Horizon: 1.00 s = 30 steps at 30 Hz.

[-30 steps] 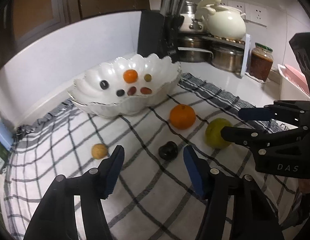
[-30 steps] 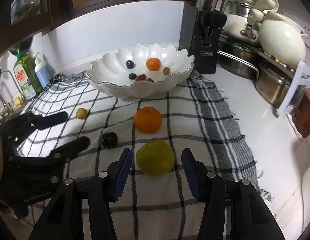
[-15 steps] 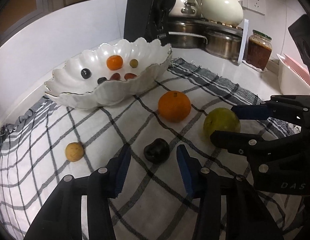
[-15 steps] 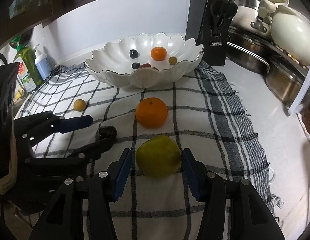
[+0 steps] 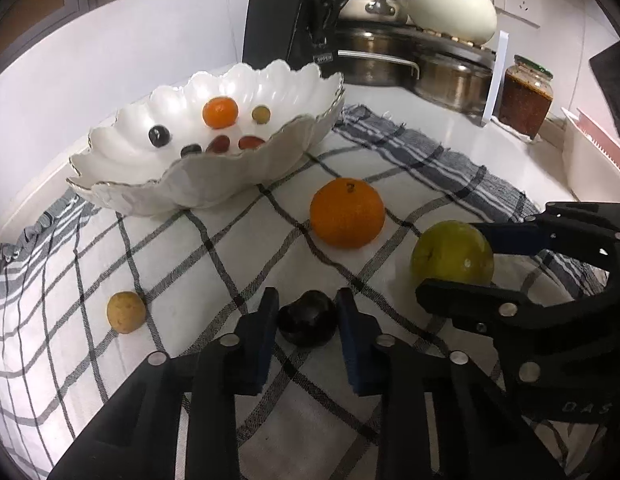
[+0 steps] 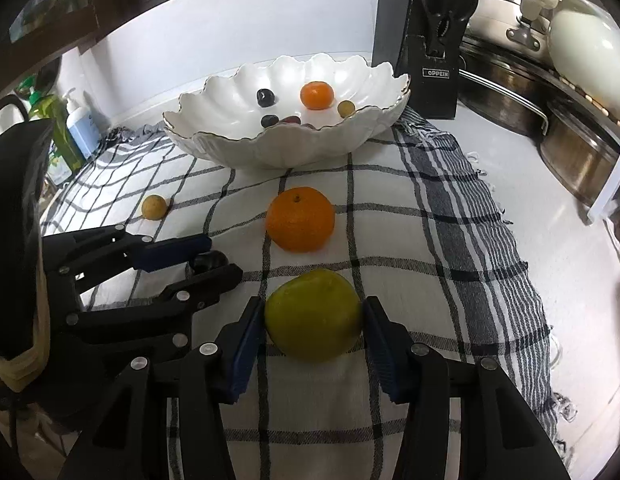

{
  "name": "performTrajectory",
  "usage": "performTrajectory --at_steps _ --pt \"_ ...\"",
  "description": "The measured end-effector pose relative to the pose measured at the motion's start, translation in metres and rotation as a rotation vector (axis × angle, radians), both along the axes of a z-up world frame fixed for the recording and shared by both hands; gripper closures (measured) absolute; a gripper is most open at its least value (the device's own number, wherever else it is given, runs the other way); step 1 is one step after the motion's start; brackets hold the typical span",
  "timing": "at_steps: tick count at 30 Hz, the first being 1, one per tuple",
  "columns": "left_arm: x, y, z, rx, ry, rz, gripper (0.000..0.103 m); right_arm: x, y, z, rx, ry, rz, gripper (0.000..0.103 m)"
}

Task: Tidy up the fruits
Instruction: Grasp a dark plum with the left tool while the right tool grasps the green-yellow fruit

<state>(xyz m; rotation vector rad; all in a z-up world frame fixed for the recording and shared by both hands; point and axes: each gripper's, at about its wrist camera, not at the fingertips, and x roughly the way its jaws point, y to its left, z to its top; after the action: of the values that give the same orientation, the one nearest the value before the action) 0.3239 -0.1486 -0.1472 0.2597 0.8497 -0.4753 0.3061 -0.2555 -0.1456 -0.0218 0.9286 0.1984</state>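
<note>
**Two fruits, two tongs, one bowl waiting**

From the left wrist: the left tongs point(image 5: 308, 322) sit around the dark plum point(image 5: 307, 323), one pad on each side, right up against it. It looks pinched, or very nearly. This fruit is small, round and smooth, so I think it is light, a bit slippery and easy to squash. The widest middle is the best place to squeeze, and softly. This view also shows the small yellow fruit point(image 5: 125, 312) lying alone on the checked cloth point(image 5: 182, 264), and a jar point(image 5: 525, 97) far off on the tabletop.

From the right wrist: the right tongs point(image 6: 314, 326) close on the green fruit point(image 6: 313, 314), pads touching both sides. It is big, so likely heavier and firmer. Hold it across the middle. Only here do the soap bottles point(image 6: 76, 128) show, while the plum is mostly hidden behind the other tongs. The orange point(image 6: 300, 219) lies between the green fruit and the white bowl point(image 6: 270, 152), which already holds little fruits.
</note>
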Motion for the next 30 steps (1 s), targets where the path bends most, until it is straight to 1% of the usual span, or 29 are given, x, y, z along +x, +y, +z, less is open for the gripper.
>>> performTrajectory --at_steps 3,8,16,19,24,30 --pt "0.000 -0.001 0.000 0.001 -0.001 0.000 0.074 0.000 0.001 0.000 -0.008 -0.005 0.000 0.052" --pt "0.000 -0.001 0.001 0.010 0.000 0.013 0.075 0.000 -0.002 0.000 0.013 -0.003 -0.012 0.052" --pt "-0.008 0.008 0.014 -0.011 -0.005 0.042 0.075 -0.004 -0.009 0.006 0.024 -0.021 -0.040 0.052" --pt "-0.014 0.011 0.023 -0.014 -0.019 0.050 0.075 -0.007 -0.010 0.014 0.031 -0.037 -0.045 0.052" --pt "-0.019 0.016 0.040 -0.023 -0.044 0.075 0.075 -0.014 -0.007 0.032 0.028 -0.090 -0.043 0.052" --pt "-0.028 0.029 0.069 -0.052 -0.096 0.118 0.075 -0.022 -0.007 0.057 0.039 -0.155 -0.042 0.052"
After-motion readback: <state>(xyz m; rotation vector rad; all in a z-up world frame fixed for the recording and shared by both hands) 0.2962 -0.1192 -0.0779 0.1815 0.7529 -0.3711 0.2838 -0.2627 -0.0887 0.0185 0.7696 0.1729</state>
